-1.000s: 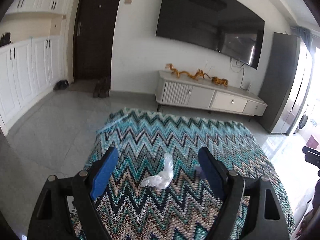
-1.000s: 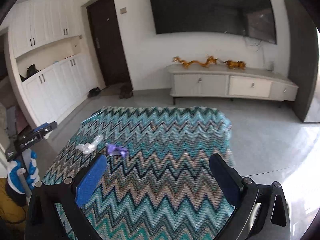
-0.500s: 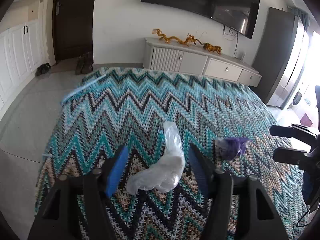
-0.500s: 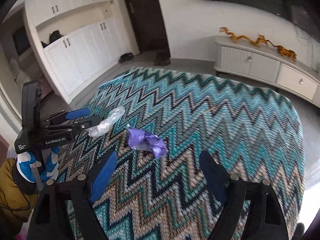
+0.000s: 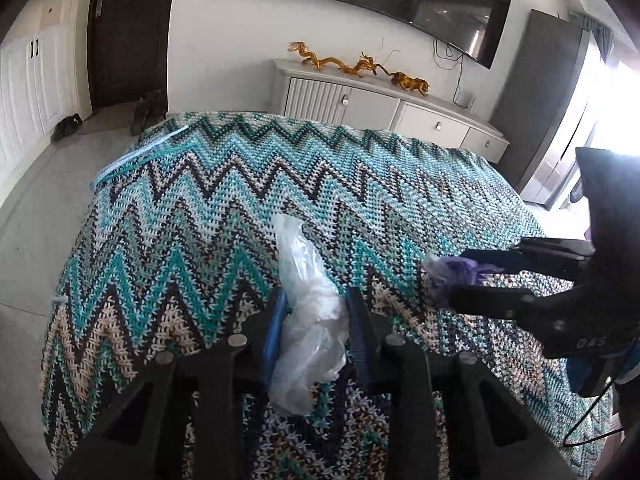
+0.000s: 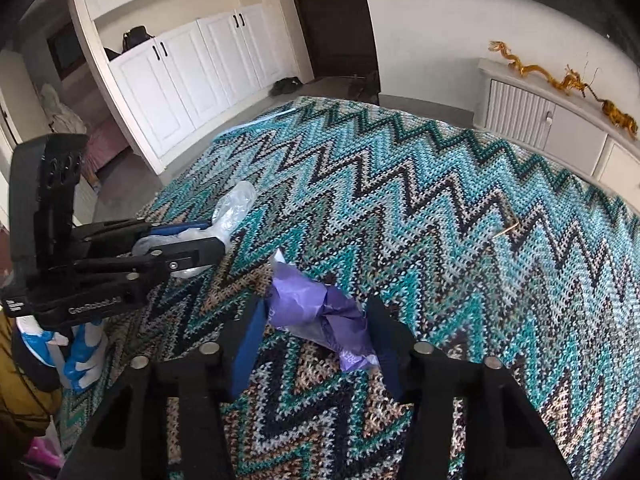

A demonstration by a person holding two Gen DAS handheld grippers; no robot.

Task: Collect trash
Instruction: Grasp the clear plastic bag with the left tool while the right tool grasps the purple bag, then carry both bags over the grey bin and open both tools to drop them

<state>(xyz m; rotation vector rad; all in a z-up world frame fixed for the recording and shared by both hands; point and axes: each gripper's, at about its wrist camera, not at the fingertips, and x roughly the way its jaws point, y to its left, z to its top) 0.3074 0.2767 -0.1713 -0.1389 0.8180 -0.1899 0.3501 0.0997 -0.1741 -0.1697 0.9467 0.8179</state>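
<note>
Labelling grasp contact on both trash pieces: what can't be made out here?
- Left wrist view: near end of the clear plastic bag, cut off behind the left gripper.
- Right wrist view: print on the purple wrapper, too small to read.
- Both views: where the trash goes; no bin in frame.

Left hand-held gripper (image 5: 316,316) and right hand-held gripper (image 6: 316,332), seemingly just closing.

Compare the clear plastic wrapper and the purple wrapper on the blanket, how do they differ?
The clear plastic wrapper is see-through and long; the purple wrapper is opaque and crumpled into a shorter wad. The clear one sits between the left gripper's closing fingers, the purple one between the right gripper's. Both lie on the zigzag blanket, still unlifted.
</note>
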